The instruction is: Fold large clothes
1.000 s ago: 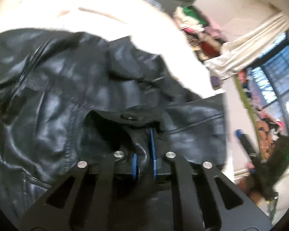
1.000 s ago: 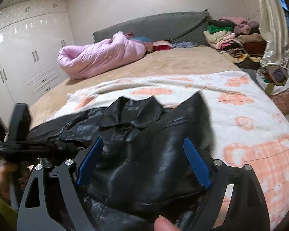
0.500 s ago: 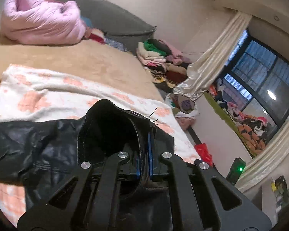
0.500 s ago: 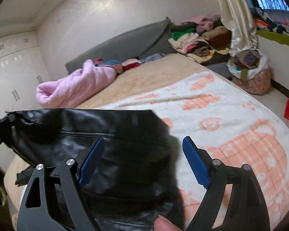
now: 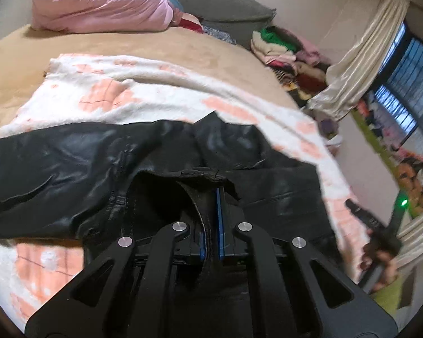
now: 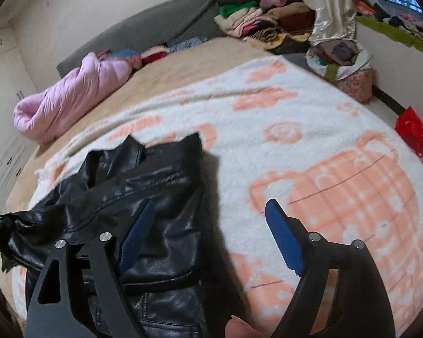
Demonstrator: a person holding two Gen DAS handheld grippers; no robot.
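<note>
My left gripper (image 5: 211,219) pinches a fold of the black leather jacket (image 5: 104,163), its blue pads pressed nearly together with a dark strip of the garment's edge caught between them. The jacket lies spread across the white blanket with peach-coloured prints (image 5: 118,98) that covers the near half of the bed, one long panel running off to the left and another to the right, toward the blanket's edge. My right gripper (image 6: 208,233) hangs above the bed with its jaws wide apart, gripping nothing; its left finger sits over the jacket's (image 6: 143,197) glossy folded front, its right finger over the bare blanket (image 6: 296,118) and a large peach mug print. From this side the jacket is bunched into a heap on the blanket's left part, collar points sticking up at its far end. In the left wrist view my right hand (image 5: 380,259) shows at the frame's edge, wrapped around the other tool's dark handle, blurred. Farther up the tan bedspread (image 6: 211,64) lies a rolled pink quilt (image 5: 98,2) against a grey headboard cushion (image 6: 155,28). A pile of folded clothes (image 6: 256,17) sits at the bed's far corner beside a cream curtain (image 5: 361,56), and a red bag (image 6: 417,132) lies on the floor.
</note>
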